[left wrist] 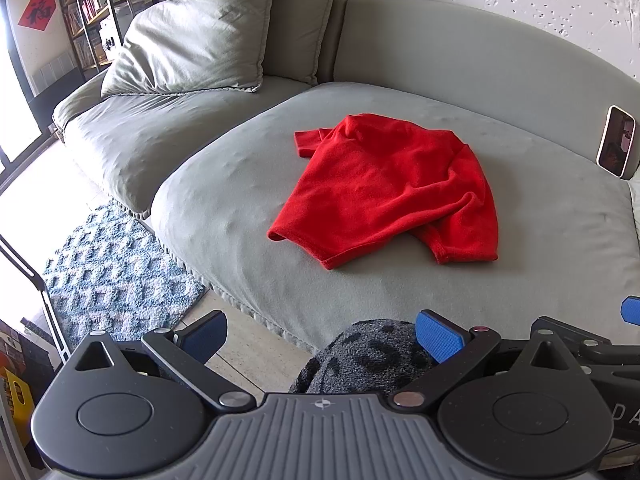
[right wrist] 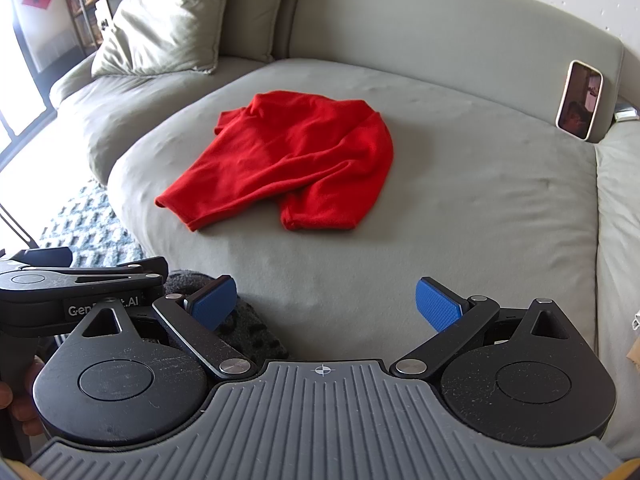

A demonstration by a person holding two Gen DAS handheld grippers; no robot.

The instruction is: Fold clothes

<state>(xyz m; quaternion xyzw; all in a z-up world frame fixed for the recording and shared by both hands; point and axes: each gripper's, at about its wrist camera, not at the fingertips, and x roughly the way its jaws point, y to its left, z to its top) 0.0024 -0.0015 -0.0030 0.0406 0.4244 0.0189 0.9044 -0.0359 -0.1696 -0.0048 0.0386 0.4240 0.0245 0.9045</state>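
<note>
A red T-shirt (left wrist: 384, 192) (right wrist: 288, 160) lies crumpled and partly doubled over itself on the grey sofa cushion (left wrist: 240, 208) (right wrist: 460, 208), one sleeve sticking out at its far left. My left gripper (left wrist: 322, 334) hangs open near the cushion's front edge, well short of the shirt, with nothing between its blue pads (left wrist: 438, 336). My right gripper (right wrist: 326, 306) is also open and empty, over the cushion in front of the shirt. The left gripper's body (right wrist: 60, 284) shows at the left edge of the right wrist view.
A phone (left wrist: 616, 146) (right wrist: 580, 100) leans upright against the sofa back at the right. A large grey pillow (left wrist: 192, 32) (right wrist: 160, 24) sits at the far left. A dark speckled knee (left wrist: 360, 360) is under the grippers. A blue rug (left wrist: 112, 276) covers the floor left of the sofa.
</note>
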